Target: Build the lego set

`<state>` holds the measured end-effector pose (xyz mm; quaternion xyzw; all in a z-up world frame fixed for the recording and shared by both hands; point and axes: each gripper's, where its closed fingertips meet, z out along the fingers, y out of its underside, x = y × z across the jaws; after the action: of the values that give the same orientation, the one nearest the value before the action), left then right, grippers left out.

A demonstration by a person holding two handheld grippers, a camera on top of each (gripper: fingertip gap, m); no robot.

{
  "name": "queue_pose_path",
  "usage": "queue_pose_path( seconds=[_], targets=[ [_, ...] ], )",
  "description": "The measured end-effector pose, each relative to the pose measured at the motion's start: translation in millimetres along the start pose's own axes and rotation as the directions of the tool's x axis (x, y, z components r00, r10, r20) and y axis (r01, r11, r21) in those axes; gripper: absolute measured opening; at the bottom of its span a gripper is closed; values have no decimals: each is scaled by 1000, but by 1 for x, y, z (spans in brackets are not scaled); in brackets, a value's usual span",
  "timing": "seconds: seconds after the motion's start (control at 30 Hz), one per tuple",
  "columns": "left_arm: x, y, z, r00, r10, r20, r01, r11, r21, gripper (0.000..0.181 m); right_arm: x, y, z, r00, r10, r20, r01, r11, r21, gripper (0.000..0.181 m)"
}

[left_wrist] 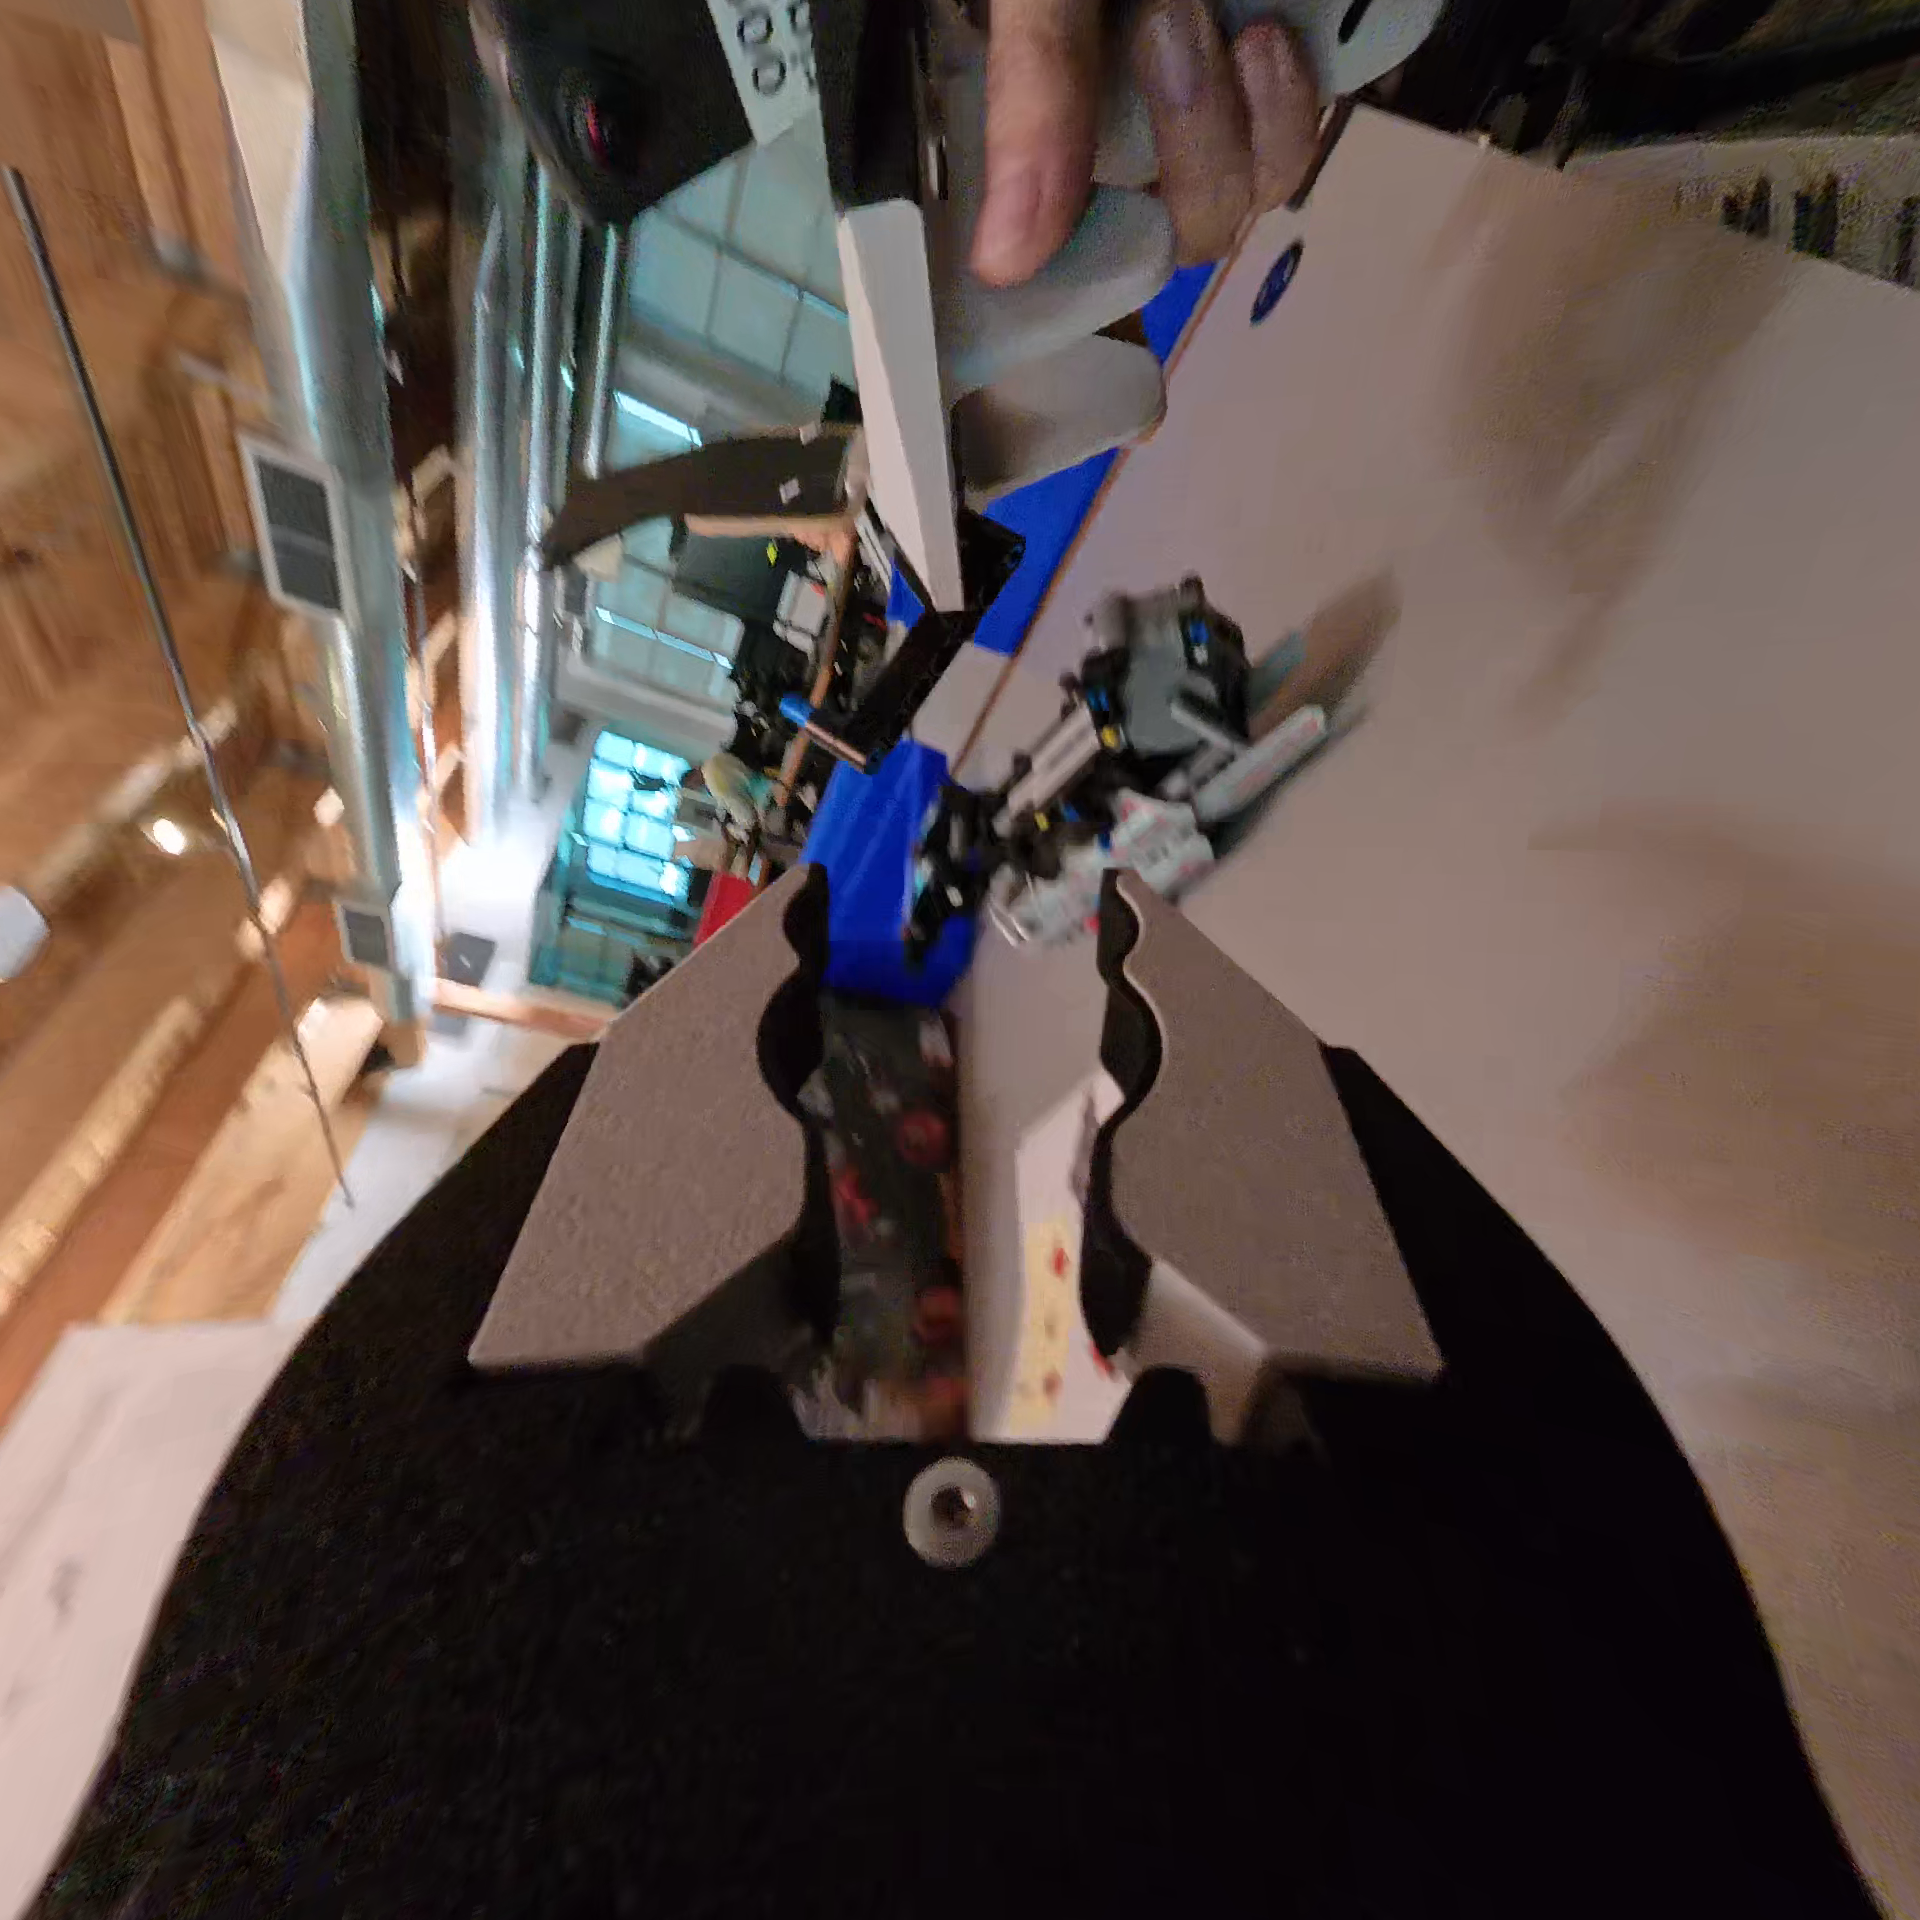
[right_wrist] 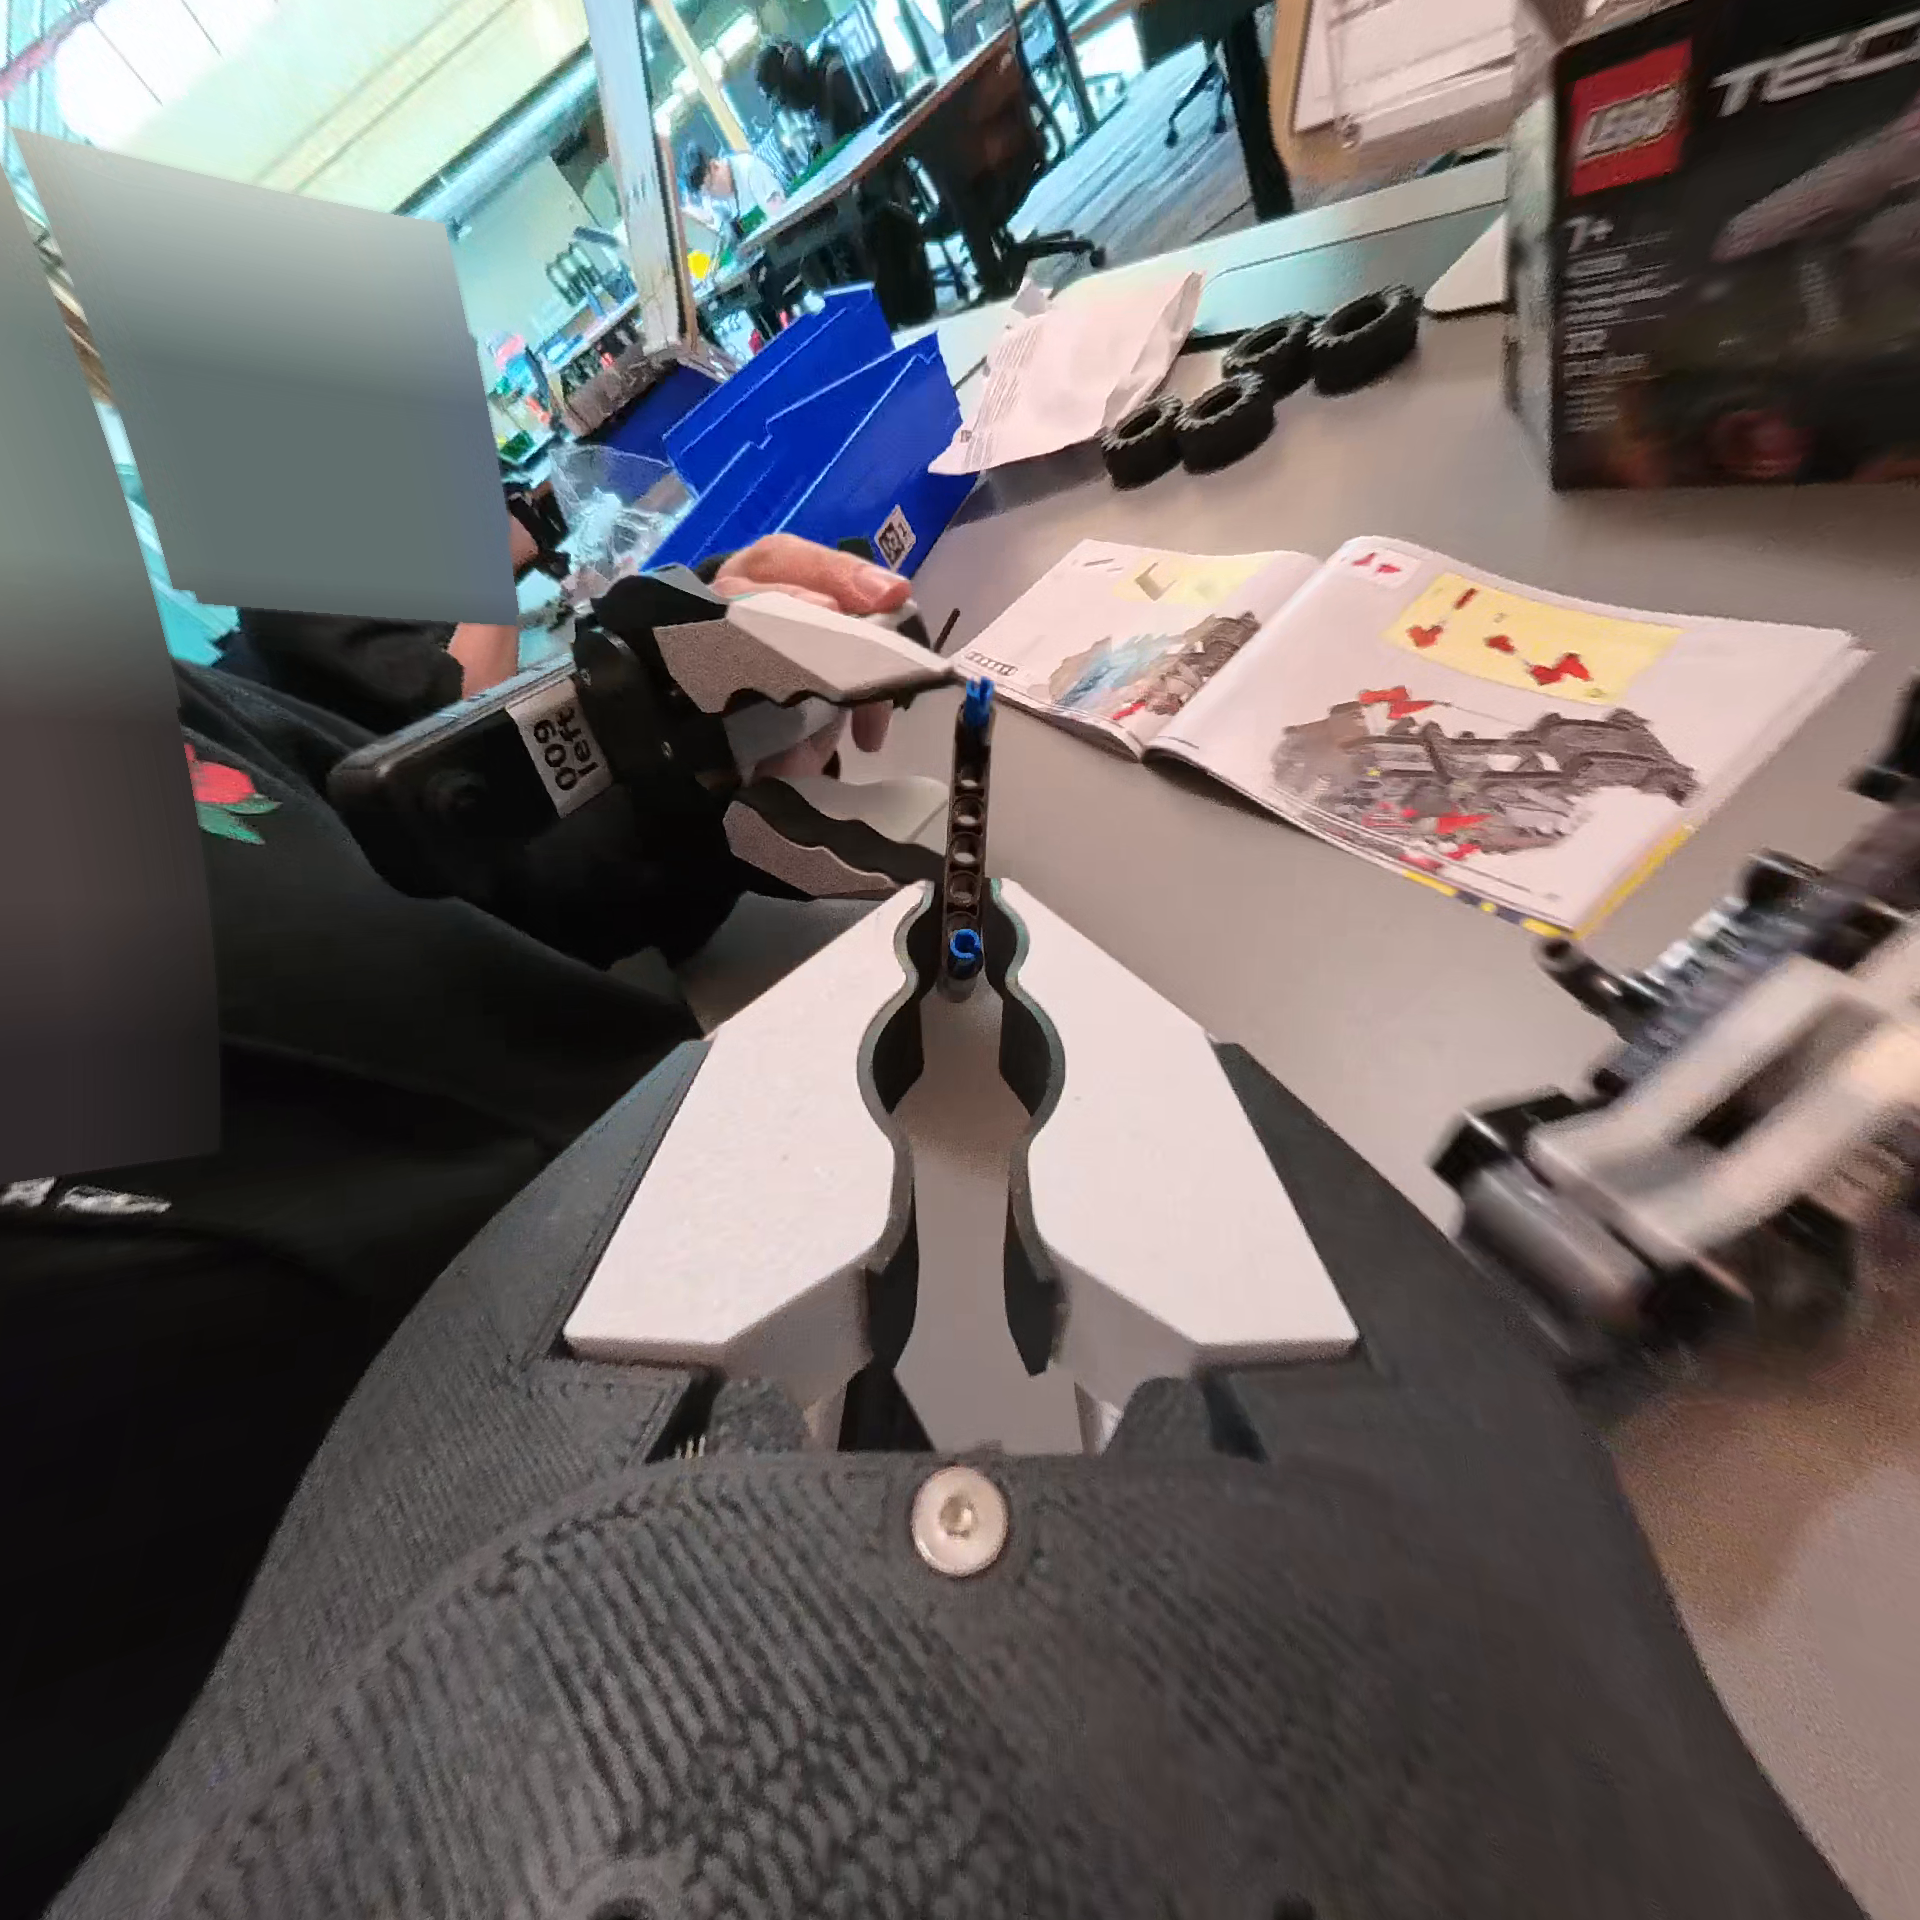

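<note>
Right claw (right_wrist: 961,935): I pinched a black Technic beam (right_wrist: 966,821), upright, blue pins.
Left claw (left_wrist: 961,914): I held it spread, empty.

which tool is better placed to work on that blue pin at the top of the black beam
Probably the left. The right tool is shut on the black beam, holding it upright, so it is occupied. The left tool is open and empty, with its tips either side of the beam near the blue pin.
</note>
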<state>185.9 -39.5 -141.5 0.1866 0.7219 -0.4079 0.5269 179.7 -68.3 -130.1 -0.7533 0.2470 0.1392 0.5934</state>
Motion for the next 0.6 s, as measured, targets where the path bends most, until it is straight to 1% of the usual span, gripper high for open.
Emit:
queue_pose_path(
  seconds=[0.1, 0.17, 0.2, 0.23, 0.27, 0.37, 0.53, 0.6],
  targets=[
    [0, -21, 30, 991, 131, 15, -132, 990, 46, 49, 1, 3, -28, 995, 74, 67, -76, 997, 23, 6],
    [5, -32, 46, 976, 216, 17, -217, 974, 63, 49, -1, 7, -37, 983, 134, 127, -140, 990, 36, 6],
    [4, -37, 53, 968, 247, 39, -249, 966, 68, 53, -4, 8, -40, 975, 150, 163, -159, 986, 41, 7],
    [2, -41, 57, 962, 268, 61, -272, 960, 71, 53, -5, 10, -44, 970, 163, 178, -174, 984, 46, 6],
    [1, -43, 61, 956, 285, 74, -290, 954, 72, 49, -3, 12, -46, 969, 171, 178, -182, 982, 44, 6],
    [-4, -51, 66, 943, 311, 115, -322, 943, 90, 41, -3, 14, -50, 954, 204, 218, -222, 973, 61, 6],
    [0, -54, 65, 934, 343, 97, -353, 929, 111, 41, 1, 24, -46, 943, 231, 240, -240, 971, 10, 6],
    [4, -54, 63, 923, 378, 71, -384, 916, 113, 36, 0, 28, -43, 936, 242, 256, -244, 969, -22, 6]
  ],
)
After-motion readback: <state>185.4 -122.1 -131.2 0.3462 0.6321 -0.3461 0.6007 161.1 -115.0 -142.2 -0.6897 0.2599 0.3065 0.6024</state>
